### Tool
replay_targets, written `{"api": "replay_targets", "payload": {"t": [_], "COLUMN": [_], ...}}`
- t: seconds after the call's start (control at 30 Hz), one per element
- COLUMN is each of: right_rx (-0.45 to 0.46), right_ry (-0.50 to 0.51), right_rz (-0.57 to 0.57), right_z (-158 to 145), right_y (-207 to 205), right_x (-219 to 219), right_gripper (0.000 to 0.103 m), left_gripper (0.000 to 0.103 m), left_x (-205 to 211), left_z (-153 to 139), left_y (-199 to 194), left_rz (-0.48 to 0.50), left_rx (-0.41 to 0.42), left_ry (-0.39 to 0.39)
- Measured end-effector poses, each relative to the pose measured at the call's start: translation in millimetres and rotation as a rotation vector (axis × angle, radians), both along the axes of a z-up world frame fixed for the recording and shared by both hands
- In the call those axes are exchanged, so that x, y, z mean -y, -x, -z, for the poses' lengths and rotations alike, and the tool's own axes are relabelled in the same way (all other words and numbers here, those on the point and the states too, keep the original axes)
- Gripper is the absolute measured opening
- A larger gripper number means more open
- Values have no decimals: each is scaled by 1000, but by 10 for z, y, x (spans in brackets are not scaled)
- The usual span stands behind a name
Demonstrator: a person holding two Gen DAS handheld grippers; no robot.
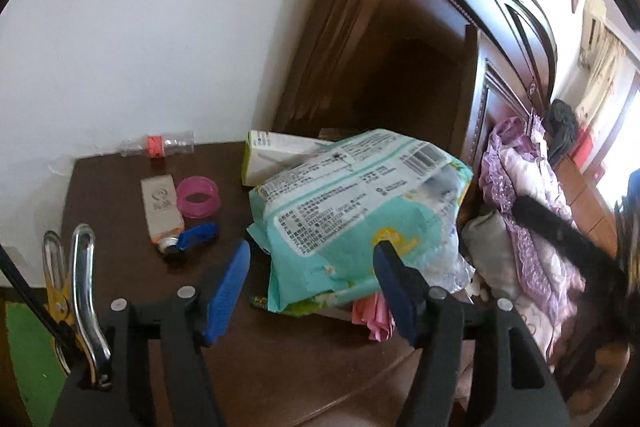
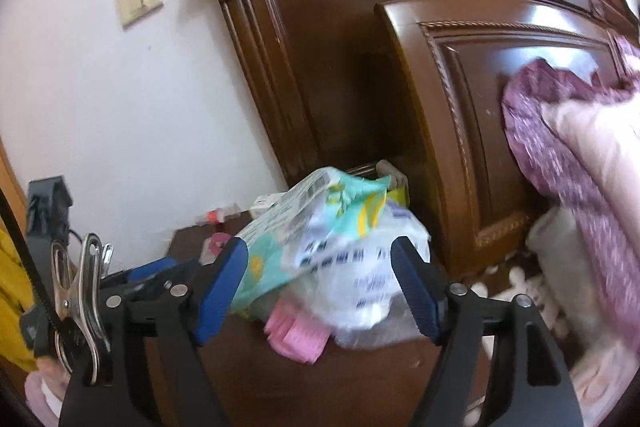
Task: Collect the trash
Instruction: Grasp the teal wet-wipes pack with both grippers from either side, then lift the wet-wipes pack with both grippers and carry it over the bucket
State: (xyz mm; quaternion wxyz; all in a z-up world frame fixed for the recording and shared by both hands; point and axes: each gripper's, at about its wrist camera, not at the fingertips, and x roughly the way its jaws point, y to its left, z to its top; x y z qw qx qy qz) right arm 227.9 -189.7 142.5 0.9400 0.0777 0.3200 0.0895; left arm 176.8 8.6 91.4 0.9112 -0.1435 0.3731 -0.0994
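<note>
My left gripper (image 1: 310,259) stands released, its right pad in front of the mint-green wipes pack (image 1: 352,203), nothing clamped. My right gripper (image 2: 320,263) is released too, jaws apart before the same pack. The pack lies on the dark wooden table (image 1: 120,267), over a pink wrapper (image 1: 370,315). Farther left: pink ring (image 1: 199,197), small tube (image 1: 162,207), clear bottle (image 1: 160,145).

Pack (image 1: 360,203) covers most of the box (image 1: 276,155) behind it, and the pink wrapper (image 1: 372,315) pokes out half-hidden underneath. Right view smears the bedding (image 2: 572,155) and pack print past reading.
</note>
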Motion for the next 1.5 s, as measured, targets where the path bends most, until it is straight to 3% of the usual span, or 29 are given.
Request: {"api": "replay_targets", "payload": {"t": [0.2, 0.4, 0.6, 0.7, 0.9, 1.17, 1.5], "right_rx": [-26, -172, -248, -272, -219, -124, -83], "right_ry": [82, -14, -55, -9, -26, -94, -203], "right_rz": [53, 22, -31, -25, -26, -21, -19], "right_z": [-24, 305, 544, 609, 512, 232, 69], "right_y": [-595, -1095, -1230, -1225, -1048, -754, -117], "right_x": [28, 97, 2, -44, -16, -9, -3], "right_gripper": [76, 76, 77, 78, 70, 69, 69], "left_gripper": [68, 70, 77, 75, 69, 69, 69], "left_x": [-53, -98, -30, -30, -57, -99, 27], "left_z": [189, 310, 388, 382, 255, -101, -343], "left_y": [-215, -386, -463, -453, -332, 52, 746], "left_rz": [-16, -13, 41, 51, 58, 69, 88], "left_rx": [-46, -46, -69, -67, -29, 86, 179], "left_ry": [71, 139, 174, 179, 189, 134, 34]}}
